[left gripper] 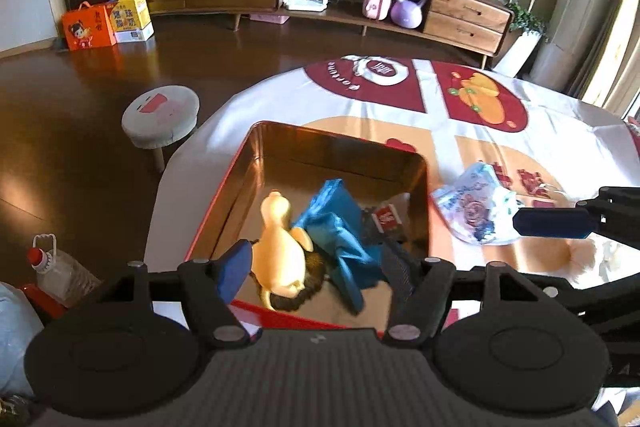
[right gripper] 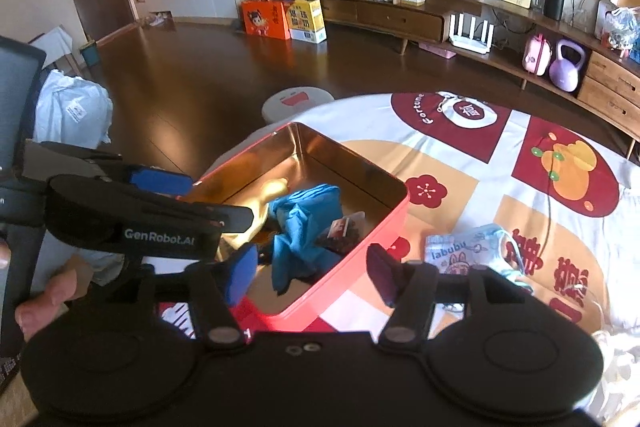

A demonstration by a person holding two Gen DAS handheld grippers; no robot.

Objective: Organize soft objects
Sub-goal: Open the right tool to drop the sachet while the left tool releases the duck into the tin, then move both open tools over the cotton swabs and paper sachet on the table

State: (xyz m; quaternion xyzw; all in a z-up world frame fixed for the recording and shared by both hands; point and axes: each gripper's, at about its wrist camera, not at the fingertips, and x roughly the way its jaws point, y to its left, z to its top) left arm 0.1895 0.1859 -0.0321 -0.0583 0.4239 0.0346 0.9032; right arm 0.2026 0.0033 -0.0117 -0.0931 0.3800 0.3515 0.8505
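Both my claws hang spread and empty over the red tin (right gripper: 352, 263), left gripper (left gripper: 316, 267) above the yellow duck (left gripper: 280, 247) and blue cloth (left gripper: 340, 231) already dropped inside; right gripper (right gripper: 312, 273) has the labubu pouch (right gripper: 472, 251) just right, likely next

Both wrist cameras sit close behind their tongs, angled downward over the table (left gripper: 360, 107); both share the red tin (left gripper: 416, 195) (right gripper: 360, 255) just ahead, right view from farther right.
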